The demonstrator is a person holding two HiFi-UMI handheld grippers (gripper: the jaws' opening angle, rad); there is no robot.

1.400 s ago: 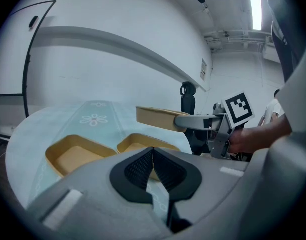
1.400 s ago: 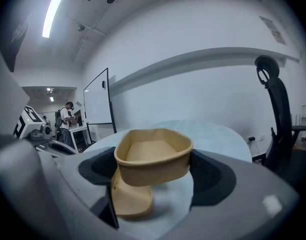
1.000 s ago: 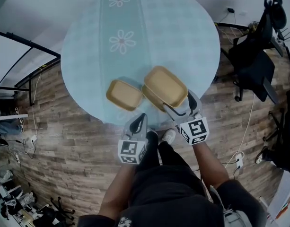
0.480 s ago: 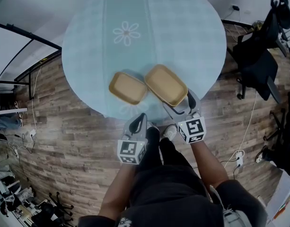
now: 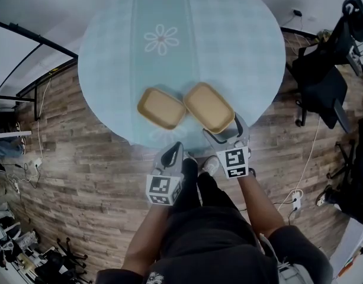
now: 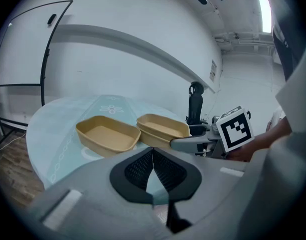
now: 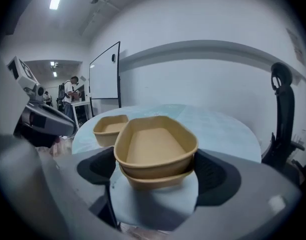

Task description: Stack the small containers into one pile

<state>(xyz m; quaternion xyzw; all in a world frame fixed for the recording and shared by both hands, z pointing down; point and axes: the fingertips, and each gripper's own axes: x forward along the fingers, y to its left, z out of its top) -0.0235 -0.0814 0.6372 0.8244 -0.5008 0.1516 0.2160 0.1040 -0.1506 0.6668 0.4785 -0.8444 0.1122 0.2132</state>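
Stacked containers [image 5: 208, 106] between opening jaws of right gripper [image 5: 222, 126], single container [image 5: 161, 108] alongside; left gripper [image 5: 176, 148] pressed together.

An office: whiteboard [image 7: 105, 73] and swivel chair [image 5: 323, 90].
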